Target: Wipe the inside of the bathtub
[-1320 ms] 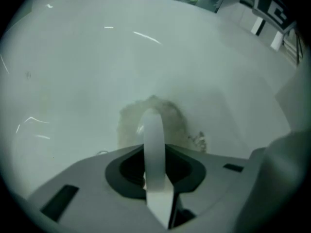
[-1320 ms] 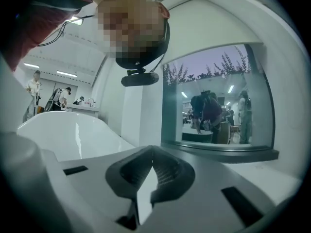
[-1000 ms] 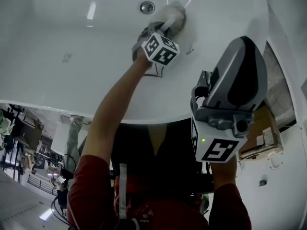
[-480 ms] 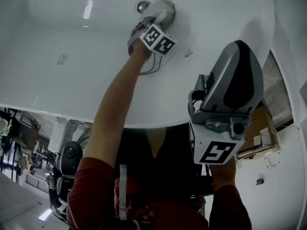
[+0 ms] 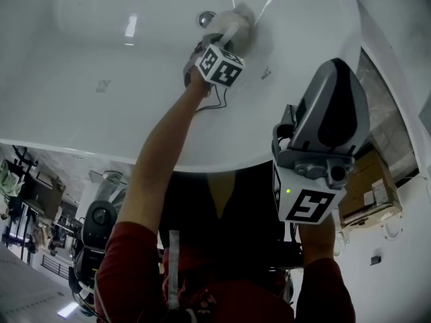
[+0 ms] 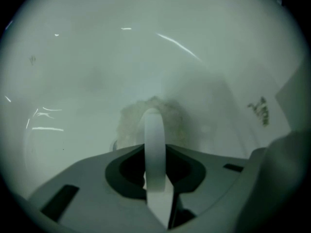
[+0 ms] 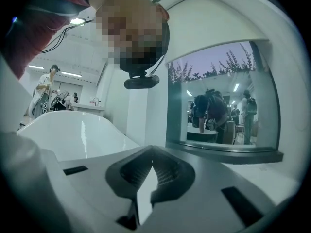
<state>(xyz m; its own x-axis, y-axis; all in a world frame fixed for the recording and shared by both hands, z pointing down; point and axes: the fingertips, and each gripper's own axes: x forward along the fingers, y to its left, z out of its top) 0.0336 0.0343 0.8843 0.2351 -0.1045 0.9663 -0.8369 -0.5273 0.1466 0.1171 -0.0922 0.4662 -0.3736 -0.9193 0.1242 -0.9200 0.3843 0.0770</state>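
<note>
The white bathtub (image 5: 101, 113) fills the upper head view, its metal drain (image 5: 207, 19) on the bottom. A pale wiping cloth (image 5: 238, 19) is pressed on the tub bottom just right of the drain. My left gripper (image 5: 229, 36) reaches down into the tub and is shut on a white strip of that cloth. In the left gripper view the grey wad of cloth (image 6: 151, 118) sits right in front of the left gripper (image 6: 154, 135). My right gripper (image 5: 323, 140) is held above the near tub rim, shut and empty (image 7: 152, 152).
Small dark marks show on the tub wall (image 5: 266, 73) and further left (image 5: 103, 85). A cardboard box (image 5: 374, 194) sits beside the tub at the right. The right gripper view looks along the tub rim (image 7: 73, 130) toward a window (image 7: 223, 101) with people behind it.
The left gripper slid the cloth left up to the drain, then a little back to the right. The right gripper stayed where it was.
</note>
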